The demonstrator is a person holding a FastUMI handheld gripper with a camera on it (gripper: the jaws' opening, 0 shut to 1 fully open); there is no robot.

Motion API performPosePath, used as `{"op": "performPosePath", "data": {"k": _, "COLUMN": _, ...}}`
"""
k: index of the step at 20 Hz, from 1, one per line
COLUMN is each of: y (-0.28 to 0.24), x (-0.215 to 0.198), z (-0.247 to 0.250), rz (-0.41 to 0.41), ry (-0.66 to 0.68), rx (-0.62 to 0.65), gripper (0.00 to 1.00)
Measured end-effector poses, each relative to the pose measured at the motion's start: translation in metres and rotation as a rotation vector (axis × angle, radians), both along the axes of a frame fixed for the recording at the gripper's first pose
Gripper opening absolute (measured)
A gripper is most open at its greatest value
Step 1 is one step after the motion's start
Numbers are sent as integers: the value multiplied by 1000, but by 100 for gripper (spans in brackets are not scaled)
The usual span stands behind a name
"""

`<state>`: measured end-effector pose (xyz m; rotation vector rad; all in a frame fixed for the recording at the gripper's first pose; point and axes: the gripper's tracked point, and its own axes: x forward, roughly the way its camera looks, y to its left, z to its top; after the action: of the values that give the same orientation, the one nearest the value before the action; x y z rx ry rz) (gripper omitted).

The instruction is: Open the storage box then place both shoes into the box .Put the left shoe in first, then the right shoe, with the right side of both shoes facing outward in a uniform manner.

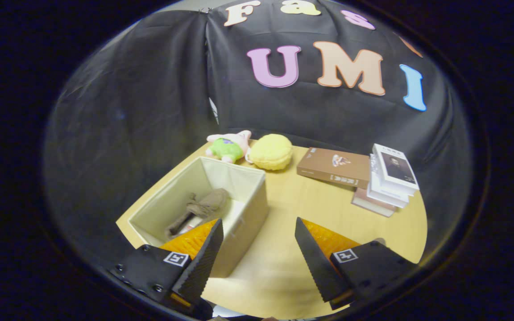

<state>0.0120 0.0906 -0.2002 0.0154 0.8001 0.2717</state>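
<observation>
- One shoe (203, 208), brownish, lies inside the open box (243, 209), toward its middle, partly hidden by the left finger.
- Gripper view: the gripper (257, 254) hangs above the table (310, 200) with its fingers (201, 258) spread wide apart and nothing between them but bare tabletop.
- The left finger overlaps the box's near corner; whether it touches the box cannot be told. The right finger sits over open table, beside the box.
- The box is pale fabric, rectangular, lid off, standing near the table's left edge.
- Beyond the box, at the table's far edge, a green and pink plush toy (228, 146) lies just beside a round yellow cushion (271, 152); the two look to be touching.
- To the right of the cushion lies a brown book (333, 167), flat.
- Next to that book stands a short stack of books (386, 180), the top one white-covered and tilted off the pile.
- Black cloth (150, 111) hangs behind the table.
</observation>
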Motion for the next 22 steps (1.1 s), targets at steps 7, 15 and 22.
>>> {"op": "performPosePath", "data": {"k": 7, "y": -130, "x": -12, "z": -9, "rz": -147, "ry": 17, "rx": -74, "gripper": 100}}
{"op": "performPosePath", "data": {"k": 15, "y": -240, "x": -46, "z": -58, "rz": -268, "ry": 115, "rx": -138, "gripper": 100}}
{"op": "performPosePath", "data": {"k": 22, "y": -265, "x": -76, "z": -122, "rz": -242, "ry": 258, "rx": -176, "gripper": 100}}
